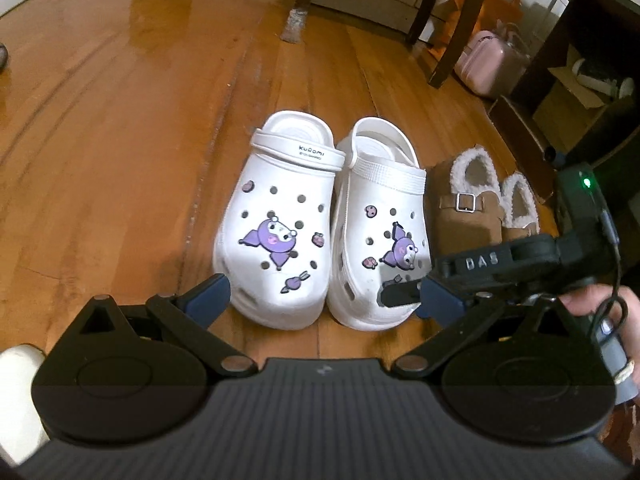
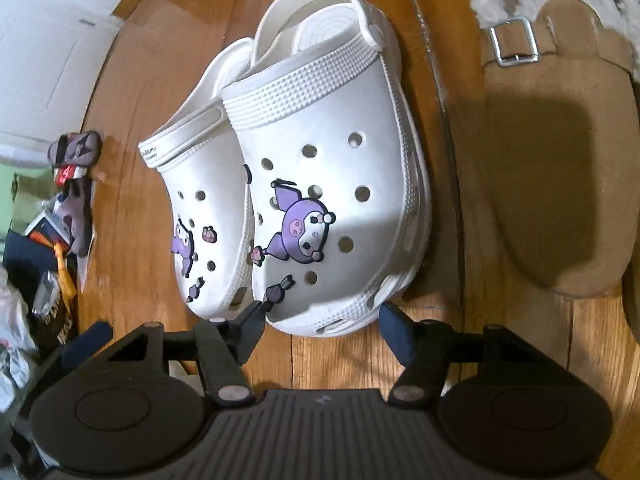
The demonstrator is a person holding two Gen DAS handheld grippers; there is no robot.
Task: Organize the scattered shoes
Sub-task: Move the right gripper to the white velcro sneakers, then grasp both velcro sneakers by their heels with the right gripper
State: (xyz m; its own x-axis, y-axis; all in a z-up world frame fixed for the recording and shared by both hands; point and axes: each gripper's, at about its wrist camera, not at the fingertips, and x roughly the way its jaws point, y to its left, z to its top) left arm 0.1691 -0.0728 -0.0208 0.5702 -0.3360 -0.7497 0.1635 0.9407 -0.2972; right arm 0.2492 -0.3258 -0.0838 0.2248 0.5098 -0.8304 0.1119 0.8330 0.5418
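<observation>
Only the left wrist view shows both spread tongs and a second fleece-lined slipper.

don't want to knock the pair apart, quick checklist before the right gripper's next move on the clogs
1. Right gripper open, nothing held: ok.
2. Its fingertips straddle the toe of the right-hand clog: ok.
3. White clogs side by side, toes level: ok.
4. Left gripper open, clear of the left-hand clog: ok.
5. Brown slippers paired beside the clogs: ok.
6. Pads touching the clog: cannot tell.
</observation>
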